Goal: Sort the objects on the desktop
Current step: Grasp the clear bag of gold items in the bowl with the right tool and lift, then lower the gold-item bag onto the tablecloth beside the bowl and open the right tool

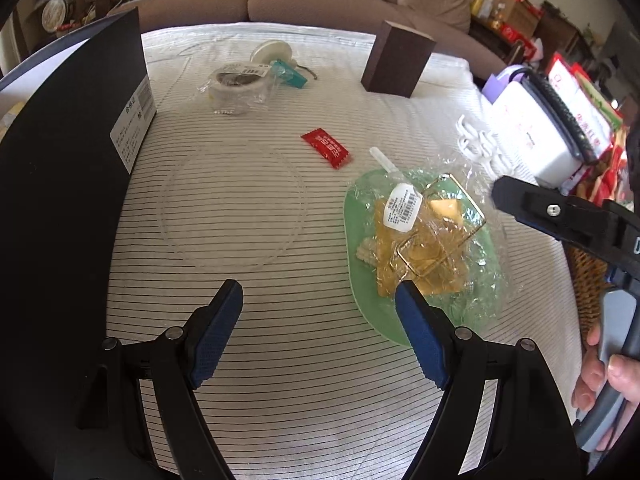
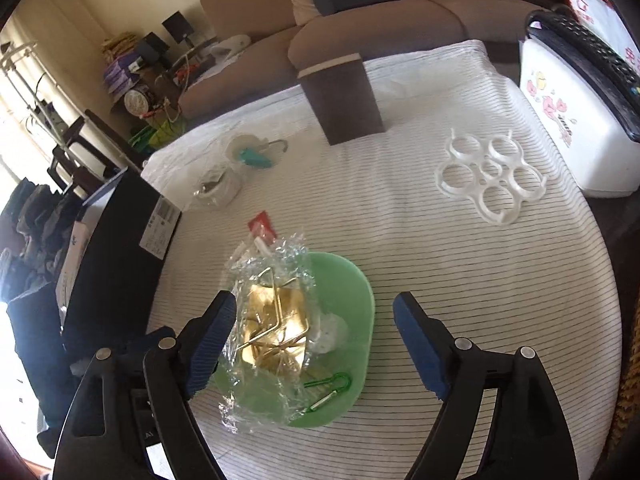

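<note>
Left wrist view
Left gripper (image 1: pixel 318 300): hanging over the striped cloth (image 1: pixel 280 380), jaws standing wide, gripping nothing.
Right pad (image 1: pixel 420 332): overlapping the near rim of the green tray (image 1: pixel 372 312); contact impossible to tell.
Green tray contents: holding a crinkled clear bag (image 1: pixel 472 264) with gold wire pieces (image 1: pixel 436 236) and a white barcode label (image 1: pixel 402 208).
Red sachet (image 1: pixel 327 147): lying flat on the cloth, just beyond the tray.
Wrapped tape roll (image 1: pixel 238 84): sitting far across the cloth, near a teal clip (image 1: pixel 289 74).
Brown block (image 1: pixel 396 58): standing upright at the far edge.
Black box (image 1: pixel 68 152): filling the left side.
Right gripper (image 1: pixel 520 200): reaching in from the right, gripped by a hand (image 1: pixel 604 380).

Right wrist view
Right gripper (image 2: pixel 314 318): hovering over the green tray (image 2: pixel 352 280), jaws spread wide, gripping nothing.
Left pad (image 2: pixel 210 344): sitting just beside the clear bag (image 2: pixel 272 320); touching or not impossible to tell.
Green carabiner (image 2: pixel 330 390): lying inside the tray at its near end.
White ring holder (image 2: pixel 492 176): lying flat, well apart from the tray, made of 6 rings.
White container (image 2: pixel 568 120): standing at the far right.
</note>
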{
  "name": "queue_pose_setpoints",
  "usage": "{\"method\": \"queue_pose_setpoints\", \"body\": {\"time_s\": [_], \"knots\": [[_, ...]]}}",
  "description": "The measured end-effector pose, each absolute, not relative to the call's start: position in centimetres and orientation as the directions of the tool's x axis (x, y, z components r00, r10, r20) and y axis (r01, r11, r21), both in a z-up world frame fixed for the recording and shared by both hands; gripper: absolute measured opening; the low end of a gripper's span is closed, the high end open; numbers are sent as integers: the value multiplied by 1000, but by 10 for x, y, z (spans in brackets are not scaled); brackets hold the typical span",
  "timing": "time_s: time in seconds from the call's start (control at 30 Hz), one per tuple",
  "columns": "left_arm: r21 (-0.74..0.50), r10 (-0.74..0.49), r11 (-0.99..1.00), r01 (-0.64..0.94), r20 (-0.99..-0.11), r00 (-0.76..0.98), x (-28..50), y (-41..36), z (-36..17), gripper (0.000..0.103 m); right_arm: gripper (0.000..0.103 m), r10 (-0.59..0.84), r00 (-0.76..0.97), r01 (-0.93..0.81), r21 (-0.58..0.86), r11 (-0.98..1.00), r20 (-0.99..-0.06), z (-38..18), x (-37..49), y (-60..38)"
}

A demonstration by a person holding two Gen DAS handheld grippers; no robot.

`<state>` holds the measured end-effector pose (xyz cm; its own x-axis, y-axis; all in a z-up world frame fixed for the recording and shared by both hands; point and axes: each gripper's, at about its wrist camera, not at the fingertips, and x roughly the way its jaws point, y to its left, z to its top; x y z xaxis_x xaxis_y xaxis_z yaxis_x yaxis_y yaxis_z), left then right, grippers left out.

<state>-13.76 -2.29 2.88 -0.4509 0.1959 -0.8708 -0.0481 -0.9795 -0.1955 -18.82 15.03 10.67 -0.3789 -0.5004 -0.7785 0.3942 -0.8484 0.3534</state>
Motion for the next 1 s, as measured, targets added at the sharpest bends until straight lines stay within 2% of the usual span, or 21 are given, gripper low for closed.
{"method": "queue_pose_setpoints", "body": {"time_s": [0.07,0.1,0.13,0.17,0.2,0.27,0.3,0.57,0.63,0.83,0.9,0.93,0.97,1.0], "knots": [[-192,198,-980,-59,-872,-448,-136,-19,28,77,83,-450,-361,430,283,-858,-817,98,-187,131],[-193,200,-979,-62,-872,-447,-136,-17,28,77,78,-426,-356,451,246,-858,-832,93,-185,122],[-195,203,-979,-66,-872,-445,-135,-16,28,77,69,-411,-354,472,219,-854,-840,90,-184,116],[-194,204,-979,-68,-872,-445,-134,-15,29,77,46,-421,-352,487,220,-845,-836,88,-183,113],[-190,200,-979,-68,-872,-446,-133,-15,30,77,37,-432,-359,488,228,-842,-828,91,-181,113],[-189,198,-980,-66,-872,-447,-133,-18,31,77,26,-454,-364,486,250,-837,-814,97,-179,116],[-190,199,-980,-65,-872,-447,-133,-19,32,77,24,-468,-365,489,262,-832,-805,100,-178,118],[-205,204,-978,-45,-877,-435,-132,-25,31,77,23,-501,-440,447,302,-842,-746,147,-175,168],[-207,210,-977,-54,-877,-432,-132,-20,30,77,23,-472,-473,410,288,-865,-744,157,-176,187],[-217,234,-972,-89,-882,-410,-135,-3,23,74,23,-353,-409,325,227,-918,-842,118,-184,223],[-207,232,-973,-104,-882,-410,-135,2,22,60,29,-311,-370,315,197,-928,-875,102,-183,226],[-200,229,-973,-113,-885,-404,-136,4,20,47,34,-285,-367,311,172,-935,-886,99,-181,228],[-197,230,-973,-121,-890,-394,-136,5,18,36,46,-261,-380,311,143,-940,-887,99,-178,229],[-199,233,-972,-127,-893,-384,-137,6,15,31,57,-228,-411,308,101,-946,-883,104,-175,231]]}}
